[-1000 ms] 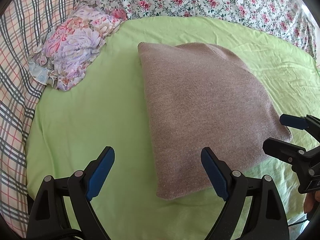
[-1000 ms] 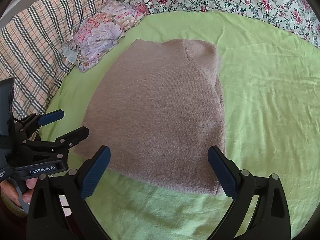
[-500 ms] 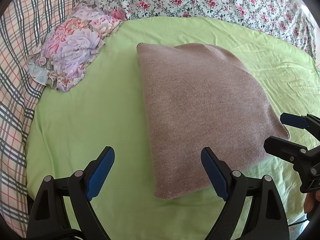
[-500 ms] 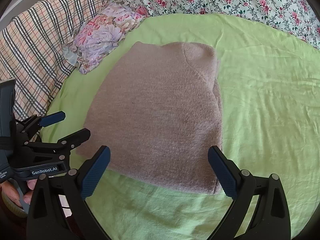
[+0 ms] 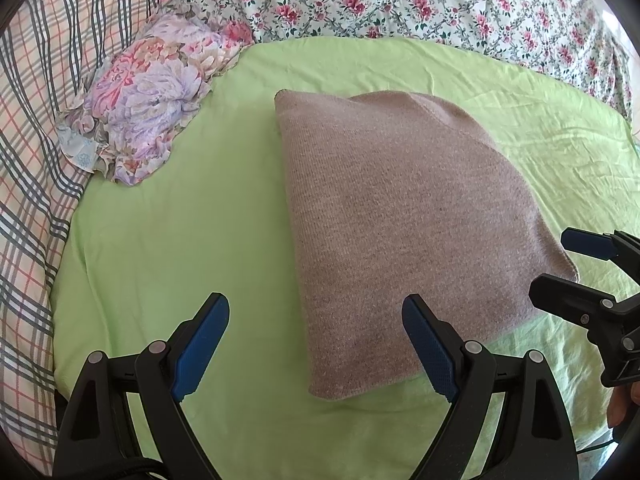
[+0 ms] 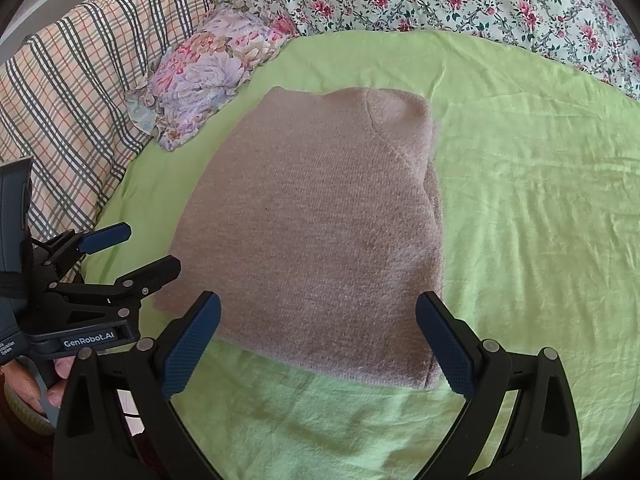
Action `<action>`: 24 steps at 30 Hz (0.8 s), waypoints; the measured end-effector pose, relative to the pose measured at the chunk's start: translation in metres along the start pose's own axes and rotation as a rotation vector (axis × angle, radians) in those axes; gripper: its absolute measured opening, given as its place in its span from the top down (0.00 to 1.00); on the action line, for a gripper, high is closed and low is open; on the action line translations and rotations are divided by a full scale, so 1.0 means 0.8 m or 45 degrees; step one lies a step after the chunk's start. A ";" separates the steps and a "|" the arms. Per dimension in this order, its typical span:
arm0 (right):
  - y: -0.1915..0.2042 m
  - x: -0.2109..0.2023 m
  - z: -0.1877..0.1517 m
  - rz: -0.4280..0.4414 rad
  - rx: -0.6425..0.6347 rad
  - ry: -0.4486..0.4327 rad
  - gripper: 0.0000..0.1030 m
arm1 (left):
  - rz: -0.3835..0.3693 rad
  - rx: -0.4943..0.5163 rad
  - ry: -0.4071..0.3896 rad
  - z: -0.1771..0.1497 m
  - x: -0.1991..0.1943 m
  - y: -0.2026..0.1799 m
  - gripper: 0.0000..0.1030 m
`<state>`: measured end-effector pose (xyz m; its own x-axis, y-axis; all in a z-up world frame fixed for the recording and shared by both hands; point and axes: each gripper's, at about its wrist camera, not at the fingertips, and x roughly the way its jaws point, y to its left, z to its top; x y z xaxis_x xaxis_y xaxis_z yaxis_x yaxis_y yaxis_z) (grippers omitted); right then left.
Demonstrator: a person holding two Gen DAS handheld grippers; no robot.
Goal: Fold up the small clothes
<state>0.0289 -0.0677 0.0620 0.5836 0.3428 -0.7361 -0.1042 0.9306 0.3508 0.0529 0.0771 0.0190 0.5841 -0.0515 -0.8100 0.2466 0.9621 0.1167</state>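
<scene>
On the lime-green cotton sheet lies a folded mauve knit sweater, both grippers spread, empty at its near edge; likely another fold or removal next.

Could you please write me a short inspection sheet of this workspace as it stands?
Surface: green sheet, lightly creased, spread over a bed.
Job's things: brown knit garment, folded into a compact block, lying flat on the sheet.
Clutter: crumpled floral cloth at the sheet's far left corner, apart from the garment.
Grippers: left gripper open over the garment's near left corner; right gripper open over its near edge; both empty.
Cables: nothing seen.
Surroundings: plaid bedding on the left, rose-print quilt behind.
</scene>
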 end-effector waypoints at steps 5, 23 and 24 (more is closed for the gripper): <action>0.001 -0.001 0.001 0.001 0.000 -0.004 0.05 | -0.007 0.004 -0.006 0.001 -0.002 -0.001 0.14; -0.006 0.003 0.022 -0.005 -0.017 -0.021 0.05 | 0.005 0.014 -0.056 0.014 0.006 -0.003 0.13; -0.007 0.005 0.025 -0.003 -0.016 -0.023 0.05 | -0.001 0.008 -0.046 0.016 0.010 -0.002 0.13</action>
<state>0.0474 -0.0742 0.0686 0.5983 0.3381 -0.7264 -0.1125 0.9331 0.3417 0.0669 0.0718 0.0198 0.6118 -0.0619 -0.7886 0.2517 0.9603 0.1199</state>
